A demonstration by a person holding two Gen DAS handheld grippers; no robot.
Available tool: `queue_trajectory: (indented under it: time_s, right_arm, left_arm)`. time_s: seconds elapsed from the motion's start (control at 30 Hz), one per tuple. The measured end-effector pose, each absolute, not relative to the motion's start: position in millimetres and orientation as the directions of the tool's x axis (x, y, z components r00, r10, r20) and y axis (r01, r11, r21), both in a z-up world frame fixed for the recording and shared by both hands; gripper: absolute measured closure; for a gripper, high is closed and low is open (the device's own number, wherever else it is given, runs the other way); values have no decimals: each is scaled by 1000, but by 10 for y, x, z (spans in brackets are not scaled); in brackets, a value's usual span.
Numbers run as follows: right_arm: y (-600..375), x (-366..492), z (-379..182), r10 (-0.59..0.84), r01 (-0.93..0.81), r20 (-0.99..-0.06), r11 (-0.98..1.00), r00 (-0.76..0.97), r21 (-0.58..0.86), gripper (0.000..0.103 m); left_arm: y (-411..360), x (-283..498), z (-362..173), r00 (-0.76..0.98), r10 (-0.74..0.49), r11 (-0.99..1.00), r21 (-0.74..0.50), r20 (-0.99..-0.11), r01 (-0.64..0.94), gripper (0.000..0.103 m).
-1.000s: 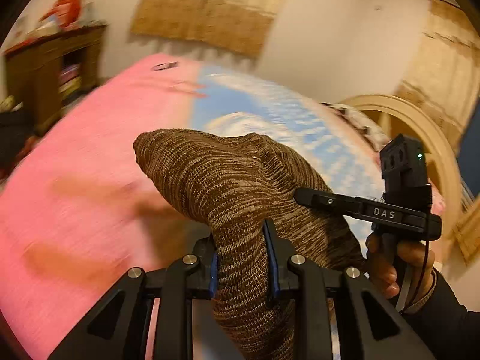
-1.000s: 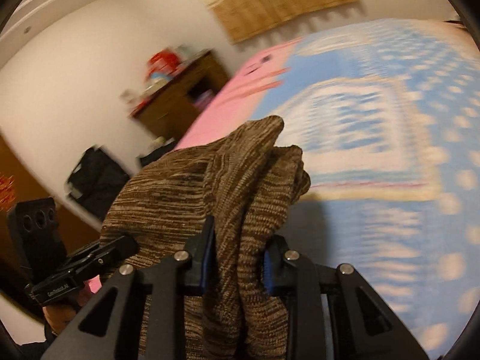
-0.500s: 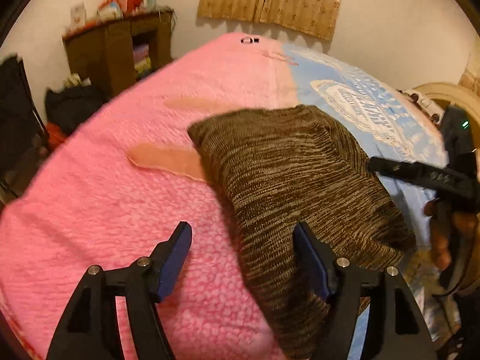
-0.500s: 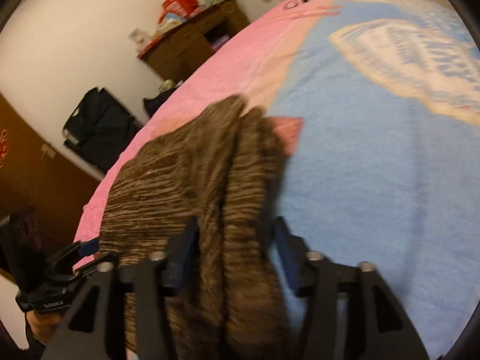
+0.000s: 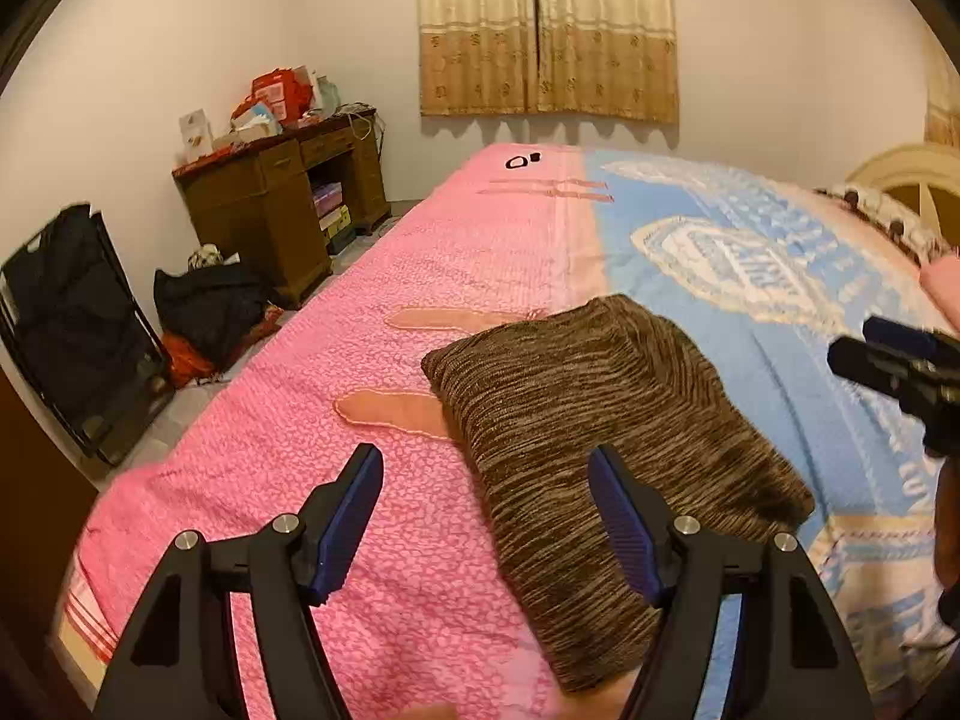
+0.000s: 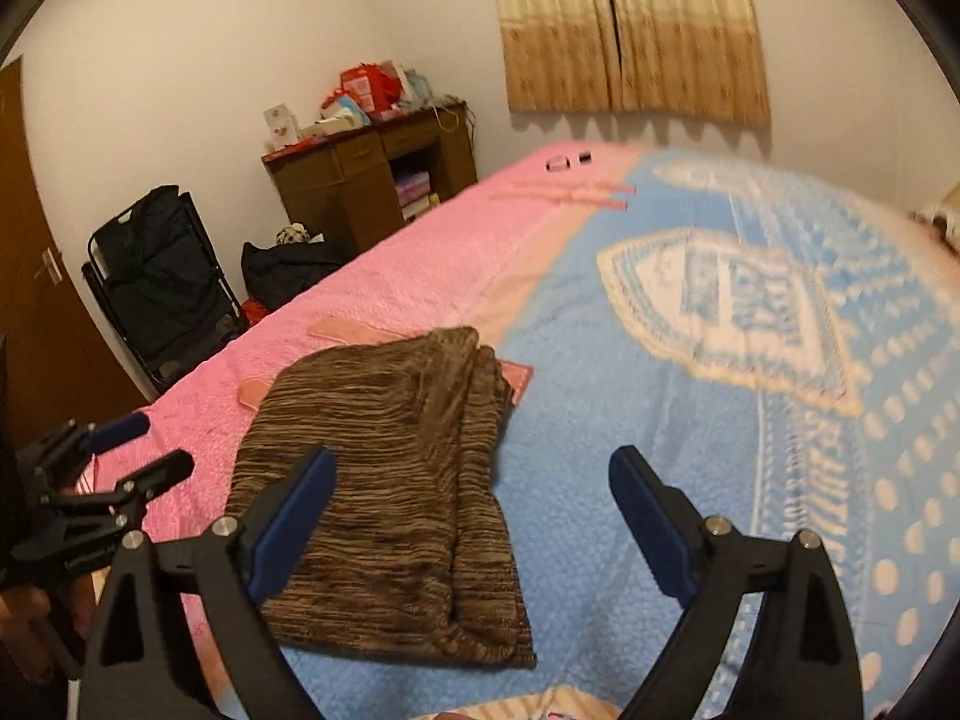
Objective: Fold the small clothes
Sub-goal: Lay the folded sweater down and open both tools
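Observation:
A brown knitted garment [image 5: 600, 420] [image 6: 390, 480] lies folded on the bed, across the seam between the pink blanket and the blue one. My left gripper [image 5: 483, 468] is open and hovers over the garment's near left edge; its right finger is above the cloth and its left finger above pink blanket, and no pad presses on anything. My right gripper [image 6: 474, 462] has its jaws opening wide over the garment's right edge, with nothing gripped. Each gripper also appears in the other's view: the right gripper [image 5: 888, 354] and the left gripper [image 6: 159, 444].
The pink blanket [image 5: 360, 360] and blue blanket [image 6: 750, 450] cover a wide bed. Left of the bed stand a wooden desk [image 5: 282, 204], dark bags [image 5: 204, 306] on the floor and a black rack [image 5: 72, 324]. Small dark items [image 5: 522, 161] lie at the bed's far end.
Both grippers were shut on the lifted garment; both have opened and let it go. The garment now lies folded on the bed, and both grippers have drawn back from it.

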State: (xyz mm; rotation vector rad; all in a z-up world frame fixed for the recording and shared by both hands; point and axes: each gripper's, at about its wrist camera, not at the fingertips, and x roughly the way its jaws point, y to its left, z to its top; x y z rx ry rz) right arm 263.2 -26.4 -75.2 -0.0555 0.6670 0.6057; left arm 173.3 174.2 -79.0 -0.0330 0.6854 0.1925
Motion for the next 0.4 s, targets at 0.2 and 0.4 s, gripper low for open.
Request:
queue_trajectory:
  time_s: [0.2, 0.4]
  right_arm:
    - [-269, 2487, -708, 518, -561, -578, 819, 631, 121, 8]
    - [-231, 2453, -692, 531, -578, -572, 807, 625, 118, 8]
  left_arm:
    - [1737, 1618, -691, 797, 155, 983, 14, -584, -182, 9]
    - [1724, 1575, -674, 811, 150, 984, 9, -566, -176, 9]
